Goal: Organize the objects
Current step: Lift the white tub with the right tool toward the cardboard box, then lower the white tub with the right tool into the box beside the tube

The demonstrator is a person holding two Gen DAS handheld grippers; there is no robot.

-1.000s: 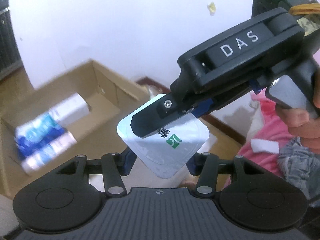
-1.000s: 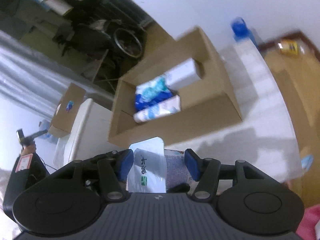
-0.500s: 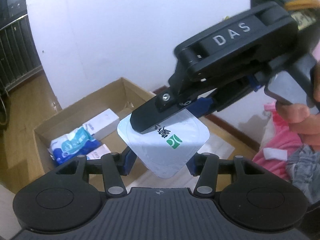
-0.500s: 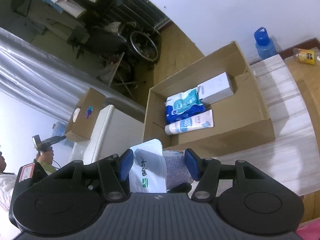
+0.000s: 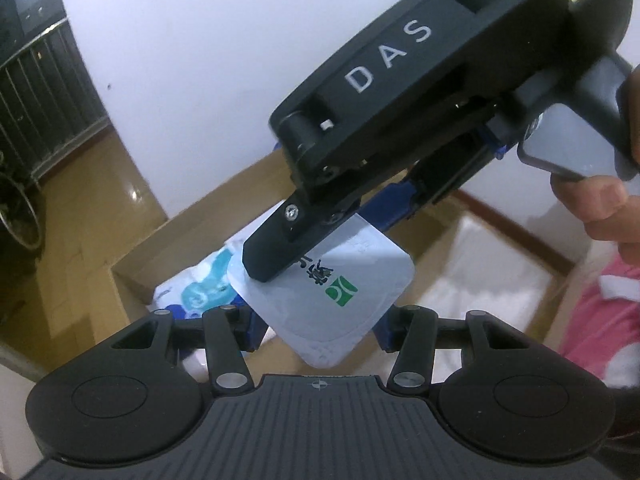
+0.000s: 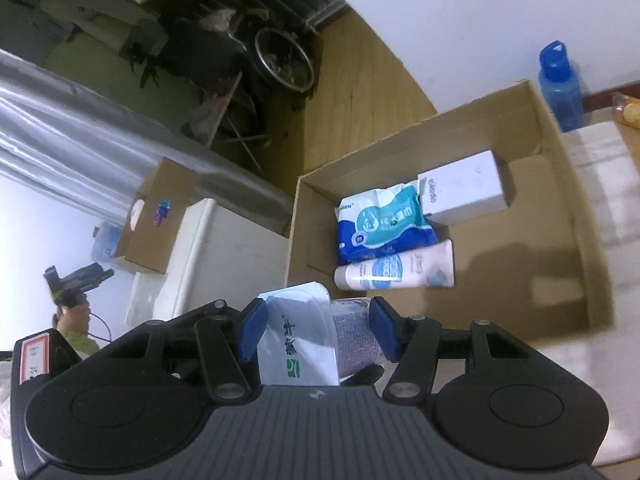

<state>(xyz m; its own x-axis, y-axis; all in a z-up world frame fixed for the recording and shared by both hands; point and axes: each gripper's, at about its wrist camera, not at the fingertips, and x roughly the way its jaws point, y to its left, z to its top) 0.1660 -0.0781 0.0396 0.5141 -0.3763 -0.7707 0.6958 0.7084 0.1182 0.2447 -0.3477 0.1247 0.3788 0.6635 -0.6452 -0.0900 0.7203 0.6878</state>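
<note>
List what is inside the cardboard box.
Inside the cardboard box lie a white carton, a blue-and-teal soft pack and a white tube, bunched together. The near wall and the held cup hide the near floor strip.

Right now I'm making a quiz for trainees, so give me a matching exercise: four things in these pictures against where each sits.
Things:
1. yogurt cup
2. white carton
3. lotion tube
4. blue bottle

Places:
A. outside the cardboard box, by the wall
B. lying in the box, nearest the camera
C. between the right tongs
D. in the box, beside the wipes pack

Pairs: 1-C, 2-D, 3-B, 4-A
</note>
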